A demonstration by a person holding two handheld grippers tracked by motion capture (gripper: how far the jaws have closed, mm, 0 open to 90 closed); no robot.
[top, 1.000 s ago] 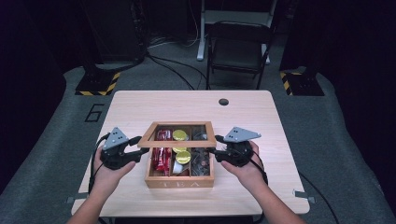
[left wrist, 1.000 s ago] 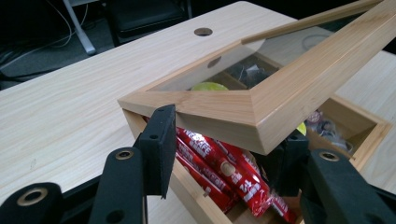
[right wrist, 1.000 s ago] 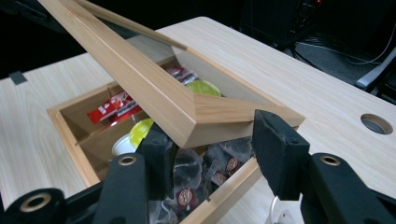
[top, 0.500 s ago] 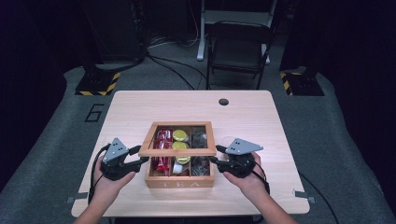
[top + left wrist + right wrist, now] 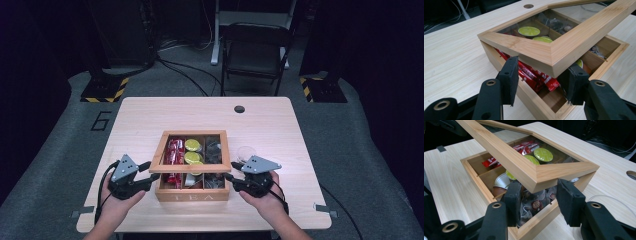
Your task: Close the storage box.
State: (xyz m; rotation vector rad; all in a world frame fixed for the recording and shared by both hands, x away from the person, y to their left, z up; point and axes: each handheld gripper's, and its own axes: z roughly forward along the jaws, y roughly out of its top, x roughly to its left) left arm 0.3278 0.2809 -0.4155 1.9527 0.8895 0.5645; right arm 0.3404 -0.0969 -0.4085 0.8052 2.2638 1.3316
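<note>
Both the left gripper (image 5: 540, 80) and right gripper (image 5: 539, 202) are clasping a front corner of the glass-paned lid (image 5: 190, 151), keeping it level over the tea box (image 5: 192, 192).

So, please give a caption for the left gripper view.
Left gripper at the raised glass lid's corner, above the wooden tea box.

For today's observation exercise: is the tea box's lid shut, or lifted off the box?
Lifted. The lid hangs tilted above the box, a gap showing red packets; each gripper's jaws flank a front corner.
</note>
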